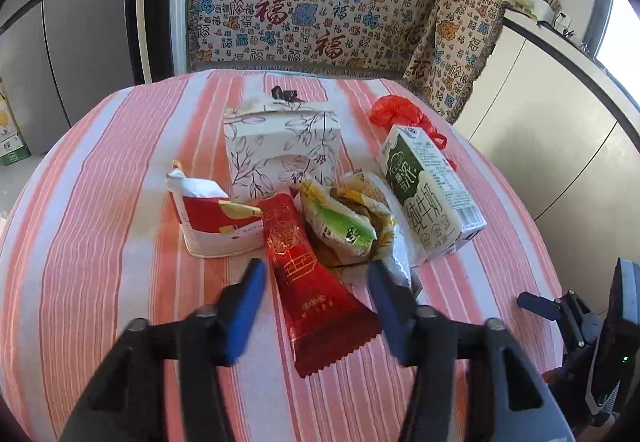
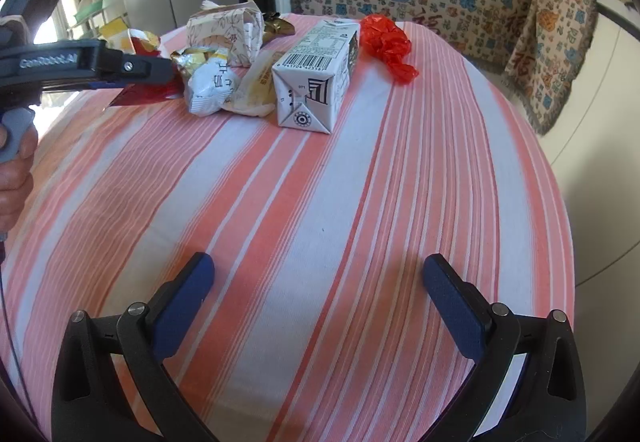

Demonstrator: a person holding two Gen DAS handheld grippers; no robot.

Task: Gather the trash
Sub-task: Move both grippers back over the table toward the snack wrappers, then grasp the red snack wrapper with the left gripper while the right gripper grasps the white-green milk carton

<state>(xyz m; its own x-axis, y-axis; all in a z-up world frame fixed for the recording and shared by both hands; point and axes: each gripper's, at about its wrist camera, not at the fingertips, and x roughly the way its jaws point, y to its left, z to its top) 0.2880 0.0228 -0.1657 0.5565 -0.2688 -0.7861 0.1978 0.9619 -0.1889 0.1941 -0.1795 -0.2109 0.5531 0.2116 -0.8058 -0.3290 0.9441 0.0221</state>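
Note:
A pile of trash lies on the pink-striped tablecloth point(image 1: 100, 222). A long red snack wrapper point(image 1: 320, 318) lies between the blue pads of my left gripper point(image 1: 316, 274), which stand a little apart from it on each side. Behind it are a red-and-white pouch point(image 1: 212, 222), green and yellow wrappers point(image 1: 344, 226), a white floral box point(image 1: 280, 149), a milk carton point(image 1: 432, 193) and a red plastic bag point(image 1: 396, 111). My right gripper point(image 2: 318, 274) is open over bare cloth, well short of the milk carton point(image 2: 316, 73) and the red plastic bag point(image 2: 384, 41).
A patterned throw point(image 1: 312, 9) covers the seat behind the table. Grey cabinet doors point(image 1: 80, 41) stand at the left and a white counter point(image 1: 540, 101) at the right. A person's hand point(image 2: 16, 177) holds the left gripper point(image 2: 160, 71) at the pile's left side.

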